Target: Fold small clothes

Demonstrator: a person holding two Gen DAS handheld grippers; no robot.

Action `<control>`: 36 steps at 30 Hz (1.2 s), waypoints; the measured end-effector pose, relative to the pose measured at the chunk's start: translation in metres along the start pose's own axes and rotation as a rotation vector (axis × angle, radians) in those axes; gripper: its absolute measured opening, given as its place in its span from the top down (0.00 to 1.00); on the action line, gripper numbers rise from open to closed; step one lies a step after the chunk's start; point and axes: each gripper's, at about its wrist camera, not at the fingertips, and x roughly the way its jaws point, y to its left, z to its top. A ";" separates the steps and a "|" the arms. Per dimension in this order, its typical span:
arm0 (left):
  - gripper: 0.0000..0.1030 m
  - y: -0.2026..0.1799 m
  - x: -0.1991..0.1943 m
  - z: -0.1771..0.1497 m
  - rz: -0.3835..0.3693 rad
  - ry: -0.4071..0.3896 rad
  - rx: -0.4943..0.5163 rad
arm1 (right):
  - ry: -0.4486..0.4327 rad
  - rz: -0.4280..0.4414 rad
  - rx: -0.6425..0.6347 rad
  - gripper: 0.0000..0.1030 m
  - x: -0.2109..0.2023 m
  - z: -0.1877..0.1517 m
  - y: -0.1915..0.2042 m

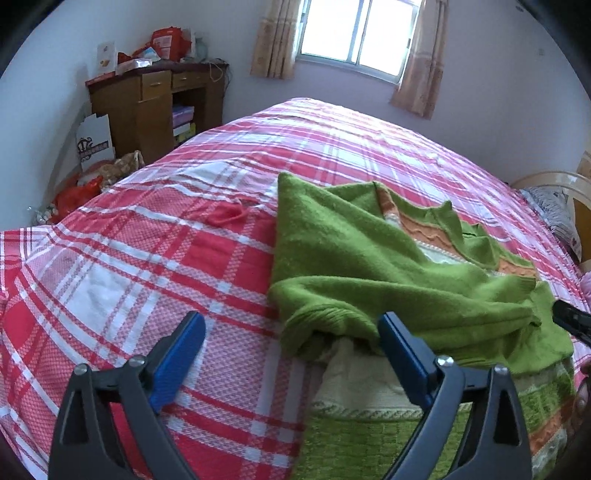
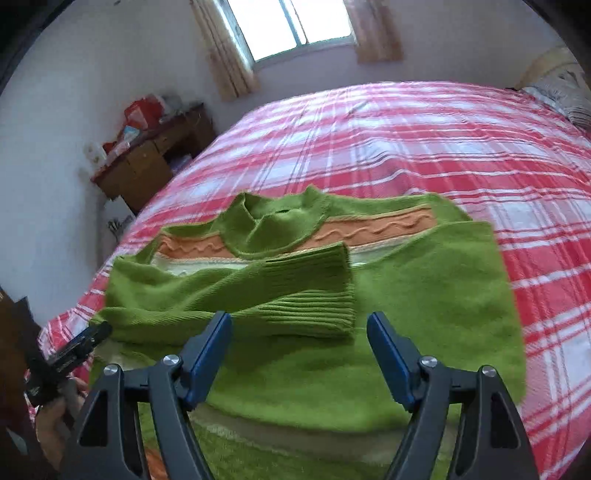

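Note:
A small green sweater (image 2: 424,295) with orange and cream bands lies on the red and white plaid bedcover (image 2: 443,147), neck towards the window. Both sleeves are folded in over its front; the ribbed cuff (image 2: 314,291) of one lies across the chest. My right gripper (image 2: 299,319) hovers open just in front of that cuff, with no cloth between its blue pads. In the left wrist view the sweater (image 1: 351,251) is rumpled at its left side. My left gripper (image 1: 291,321) stands wide open at the folded sleeve's near edge, its pads clear of the cloth.
A brown wooden desk (image 1: 155,107) piled with boxes and bags stands in the far left corner, with bags on the floor beside it. A curtained window (image 1: 354,33) is behind the bed. A pillow (image 2: 565,96) lies at the bed's far right.

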 end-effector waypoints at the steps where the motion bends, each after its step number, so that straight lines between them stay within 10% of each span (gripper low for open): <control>1: 0.05 0.000 -0.001 -0.001 0.001 -0.002 0.000 | 0.010 -0.061 -0.043 0.27 0.008 0.002 0.007; 2: 0.05 0.001 -0.001 -0.001 0.000 -0.003 -0.002 | 0.020 -0.083 -0.067 0.30 0.017 0.003 0.011; 6: 0.05 0.009 -0.004 -0.001 -0.028 -0.016 -0.036 | 0.051 -0.106 -0.139 0.98 0.032 0.000 0.019; 16: 0.03 0.027 -0.010 -0.003 -0.055 -0.046 -0.121 | 0.019 -0.139 -0.374 1.00 -0.022 -0.060 0.025; 21: 0.01 0.023 -0.009 -0.003 -0.042 -0.029 -0.096 | 0.027 -0.092 -0.296 0.98 -0.028 -0.058 0.008; 22: 0.01 0.022 -0.009 -0.004 -0.039 -0.031 -0.089 | 0.017 -0.082 -0.260 0.94 -0.032 -0.054 0.004; 24: 0.01 0.023 -0.011 -0.004 -0.041 -0.044 -0.098 | 0.006 -0.019 -0.162 0.51 -0.035 -0.042 -0.010; 31: 0.00 0.036 -0.022 0.025 -0.040 -0.099 -0.176 | -0.010 0.064 0.093 0.50 -0.010 -0.002 -0.044; 34: 0.00 0.023 -0.007 0.040 -0.037 -0.048 -0.119 | 0.036 0.078 0.105 0.59 0.012 0.004 -0.045; 36: 0.00 0.009 0.011 0.036 -0.015 0.042 -0.034 | 0.055 0.087 0.035 0.99 0.020 0.003 -0.030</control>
